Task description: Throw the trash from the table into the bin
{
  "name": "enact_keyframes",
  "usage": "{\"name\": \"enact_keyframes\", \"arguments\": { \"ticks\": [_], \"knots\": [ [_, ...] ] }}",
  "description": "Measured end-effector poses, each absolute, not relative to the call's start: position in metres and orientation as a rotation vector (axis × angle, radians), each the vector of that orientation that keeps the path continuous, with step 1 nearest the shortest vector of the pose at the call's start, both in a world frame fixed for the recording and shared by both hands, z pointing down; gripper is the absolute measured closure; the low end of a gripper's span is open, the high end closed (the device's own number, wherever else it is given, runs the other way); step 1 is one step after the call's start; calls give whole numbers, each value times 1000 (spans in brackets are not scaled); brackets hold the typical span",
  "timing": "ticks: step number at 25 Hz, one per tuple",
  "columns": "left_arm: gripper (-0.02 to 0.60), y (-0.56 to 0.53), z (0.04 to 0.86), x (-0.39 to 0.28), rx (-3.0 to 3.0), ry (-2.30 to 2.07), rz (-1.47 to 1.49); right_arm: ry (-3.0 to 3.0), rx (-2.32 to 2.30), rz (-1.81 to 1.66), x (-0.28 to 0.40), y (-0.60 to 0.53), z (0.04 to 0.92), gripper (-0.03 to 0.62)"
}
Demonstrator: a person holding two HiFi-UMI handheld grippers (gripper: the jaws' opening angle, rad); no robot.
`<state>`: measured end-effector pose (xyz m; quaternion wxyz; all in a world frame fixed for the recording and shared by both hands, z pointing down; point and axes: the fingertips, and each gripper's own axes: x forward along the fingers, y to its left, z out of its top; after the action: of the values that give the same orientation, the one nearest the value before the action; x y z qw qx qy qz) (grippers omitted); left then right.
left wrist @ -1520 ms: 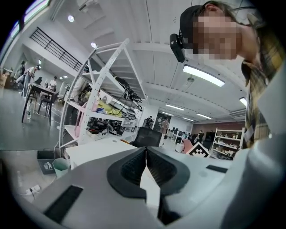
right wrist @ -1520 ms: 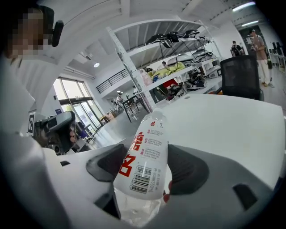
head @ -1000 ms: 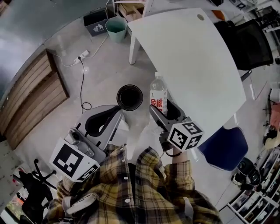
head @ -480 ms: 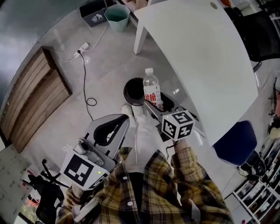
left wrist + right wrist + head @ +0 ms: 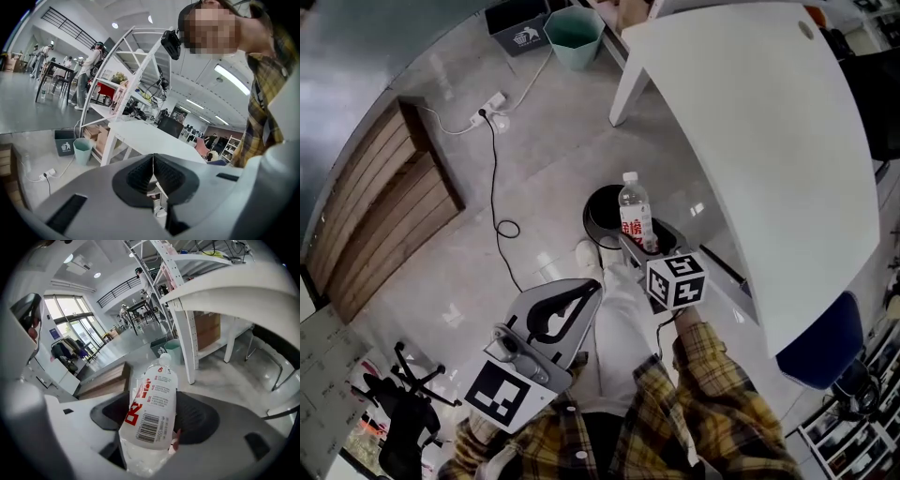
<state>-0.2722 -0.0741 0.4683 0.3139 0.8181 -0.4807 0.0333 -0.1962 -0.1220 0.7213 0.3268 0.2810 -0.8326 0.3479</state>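
A clear plastic bottle point(image 5: 636, 221) with a white and red label is held upright, my right gripper point(image 5: 649, 246) shut on its lower half. In the right gripper view the bottle point(image 5: 152, 404) fills the space between the jaws of the right gripper point(image 5: 154, 420). A round black bin point(image 5: 602, 211) stands on the floor directly beneath and behind the bottle, beside the white table point(image 5: 769, 141). My left gripper point(image 5: 565, 309) hangs lower left, over the floor, jaws closed together and empty; its pads point(image 5: 153, 173) meet in the left gripper view.
A mint-green bin point(image 5: 577, 36) and a dark bin point(image 5: 517, 28) stand at the far end of the table. A power strip with its cable point(image 5: 490, 108) lies on the floor. A wooden panel point(image 5: 384, 206) sits left. A blue chair point(image 5: 816, 352) is right.
My right gripper has carried the bottle off the table's edge and toward the black bin. The whole view has shifted; the left gripper stays shut and low.
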Motion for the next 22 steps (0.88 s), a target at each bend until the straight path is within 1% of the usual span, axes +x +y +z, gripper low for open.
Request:
{"name": "enact_keyframes", "arguments": {
  "ticks": [11,17,22],
  "knots": [
    [571,-92,612,-281,2033,-1251,77,-2135,662,857,-217,-131,877,287],
    [571,-67,674,-278,1932,-1271,77,-2142,601,837,-214,-118,965,287],
    [571,-53,722,-272,1910,-1245,94,-2185,532,764,-221,-113,1021,286]
  ]
}}
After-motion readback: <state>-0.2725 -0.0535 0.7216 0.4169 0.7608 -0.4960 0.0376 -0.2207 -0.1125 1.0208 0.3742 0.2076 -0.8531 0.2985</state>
